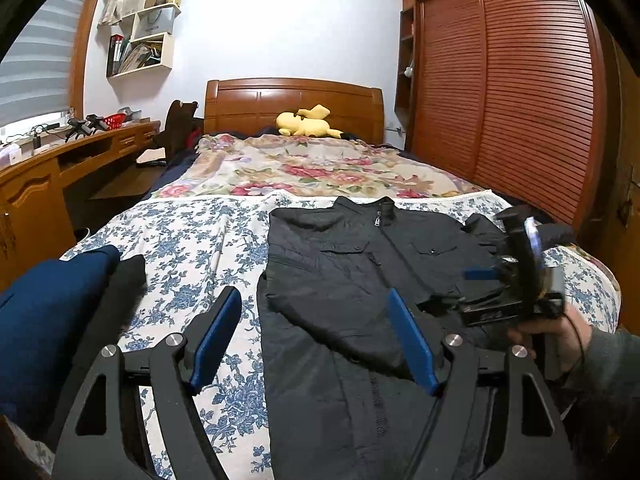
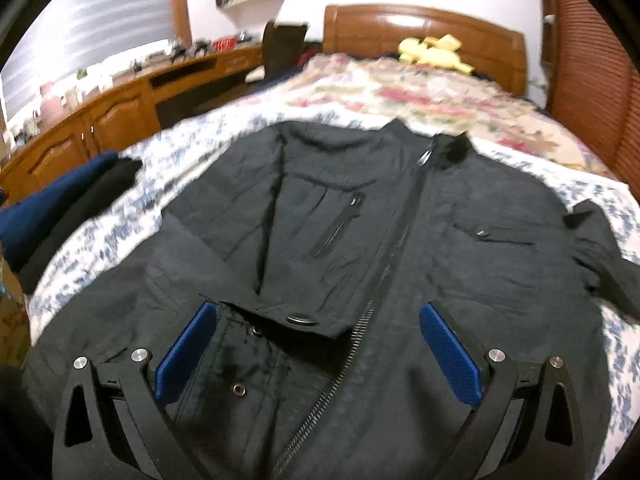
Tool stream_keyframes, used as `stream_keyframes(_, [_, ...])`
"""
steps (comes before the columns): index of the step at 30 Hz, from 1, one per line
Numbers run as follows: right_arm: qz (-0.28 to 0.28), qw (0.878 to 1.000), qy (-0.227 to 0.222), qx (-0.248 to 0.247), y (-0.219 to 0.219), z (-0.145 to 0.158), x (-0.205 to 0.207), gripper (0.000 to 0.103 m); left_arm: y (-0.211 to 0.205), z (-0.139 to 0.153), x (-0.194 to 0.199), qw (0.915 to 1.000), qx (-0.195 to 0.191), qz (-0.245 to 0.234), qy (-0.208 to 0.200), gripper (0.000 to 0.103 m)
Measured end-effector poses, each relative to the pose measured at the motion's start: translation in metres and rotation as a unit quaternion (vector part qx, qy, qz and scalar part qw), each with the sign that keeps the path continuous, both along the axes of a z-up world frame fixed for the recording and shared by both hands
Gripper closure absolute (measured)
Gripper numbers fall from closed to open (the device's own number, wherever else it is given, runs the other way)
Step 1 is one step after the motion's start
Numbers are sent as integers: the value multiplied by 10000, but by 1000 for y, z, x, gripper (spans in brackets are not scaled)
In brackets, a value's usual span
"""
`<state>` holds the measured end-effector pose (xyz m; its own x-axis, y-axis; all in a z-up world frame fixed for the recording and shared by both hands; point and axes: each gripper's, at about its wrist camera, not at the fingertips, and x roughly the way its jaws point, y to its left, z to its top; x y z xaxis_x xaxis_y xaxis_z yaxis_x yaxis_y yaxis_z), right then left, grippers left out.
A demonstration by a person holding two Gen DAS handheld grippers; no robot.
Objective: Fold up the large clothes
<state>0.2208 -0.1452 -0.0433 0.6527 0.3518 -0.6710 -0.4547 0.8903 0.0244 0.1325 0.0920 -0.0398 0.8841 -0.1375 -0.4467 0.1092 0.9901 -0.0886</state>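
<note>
A large black zip jacket (image 1: 352, 280) lies front up on the blue-flowered sheet, collar toward the headboard. Its left sleeve is folded across the chest; the cuff (image 2: 288, 320) lies between my right fingers. The right sleeve (image 2: 600, 248) sticks out to the right. My left gripper (image 1: 314, 300) is open and empty above the jacket's left edge. My right gripper (image 2: 320, 320) is open and empty just above the jacket's lower front; it also shows in the left wrist view (image 1: 516, 276), held by a hand over the jacket's right side.
Folded navy and black clothes (image 1: 60, 320) are stacked at the bed's left edge. A yellow plush toy (image 1: 308, 122) lies by the wooden headboard. A wooden desk (image 1: 60, 160) runs along the left, and a slatted wardrobe (image 1: 520, 100) stands on the right.
</note>
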Motion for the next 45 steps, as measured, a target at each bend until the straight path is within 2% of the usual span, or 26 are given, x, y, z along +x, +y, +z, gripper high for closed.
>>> stream_keyframes(5, [513,9958,749,78,11,-25,22,12,-3,0,-2,10000,59,-55,17,27])
stream_keyframes(7, [677,9949,747,-4,14,-28,19,17,-6,0,-2,9999,96,-69,7,27])
stream_keyframes(10, [880,9936,710,-37,15,-28,14,46,-10,0,-1,9999,115,-86,14,27])
stream_keyframes(11, [934,9931,699,-84,18,-29,15,64,-11,1,-1,9999,120,-86,14,27])
stream_keyframes(12, [974,9930,652,-158,19,-30,12,76,-12,1,0,9999,122,-81,16,27])
stream_keyframes(14, [1094,9919,626,-145,22,-28,8,88,-12,0,0,9999,111,-86,22,27])
stream_keyframes(15, [1171,9913,597,-81,22,-25,7,90,-13,0,0,9999,111,-87,25,27])
stream_keyframes(20, [1182,9924,153,312,1,2,-15,93,-17,-2,3,9998,138,-103,65,27])
stream_keyframes(24, [912,9939,-260,562,-27,25,-43,93,-20,-4,3,9997,109,-191,109,27])
stream_keyframes(31, [329,9944,-863,521,-77,55,-80,94,-24,-4,4,9995,3,-285,124,27])
stream_keyframes(36, [-296,9890,-1414,326,-104,68,-107,94,-31,-5,5,9993,24,-353,133,27])
stream_keyframes(38, [-579,9877,-1424,273,-114,66,-107,94,-34,-6,5,9992,38,-379,143,27])
stream_keyframes(45, [-949,9924,-778,-37,-108,26,-88,93,-43,-7,7,9989,81,-432,183,27])
